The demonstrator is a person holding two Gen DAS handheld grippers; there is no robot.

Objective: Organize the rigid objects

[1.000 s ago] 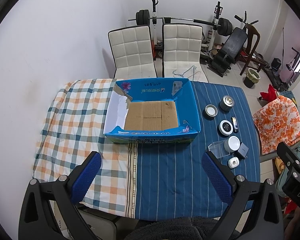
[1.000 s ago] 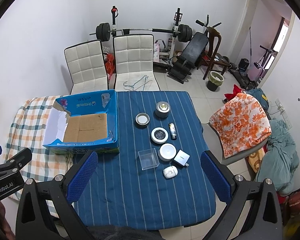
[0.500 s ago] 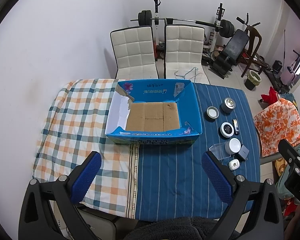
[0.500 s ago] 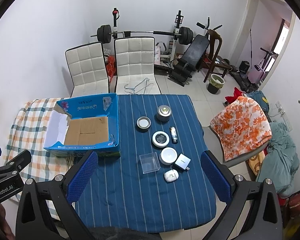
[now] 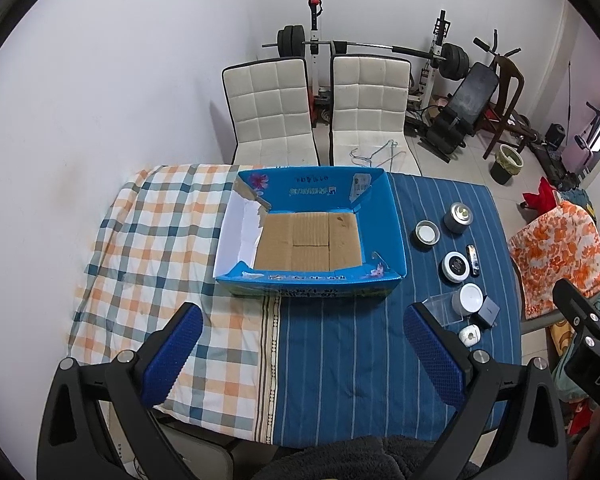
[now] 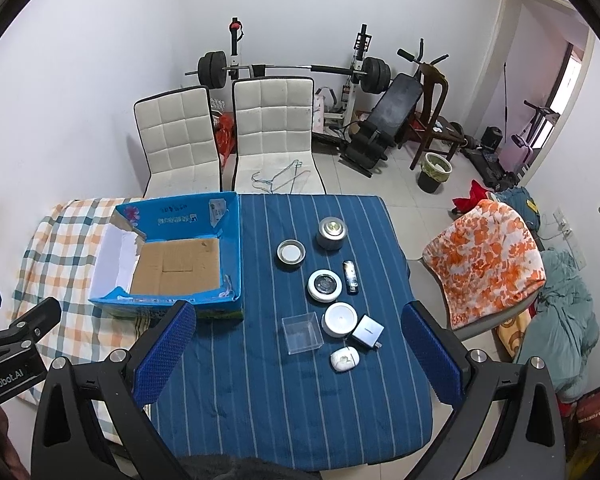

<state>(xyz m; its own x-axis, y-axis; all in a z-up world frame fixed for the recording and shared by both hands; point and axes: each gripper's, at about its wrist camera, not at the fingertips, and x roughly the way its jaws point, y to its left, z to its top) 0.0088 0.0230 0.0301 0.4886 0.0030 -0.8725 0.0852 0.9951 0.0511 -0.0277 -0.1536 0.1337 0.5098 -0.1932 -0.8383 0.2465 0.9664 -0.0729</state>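
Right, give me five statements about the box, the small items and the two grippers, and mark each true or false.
1. The blue cardboard box already holds several items. False: only its bare cardboard floor shows.
2. The clear plastic box stands on the blue striped cloth. True.
3. The right gripper is shut on the white round tin. False: it is open and holds nothing.
4. The left gripper is open. True.
5. The metal canister lies farther from the grippers than the white earbud case. True.

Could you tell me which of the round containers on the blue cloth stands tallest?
The grey tin at the far end, the tallest; the open tin, dark-faced disc and white jar sit lower.
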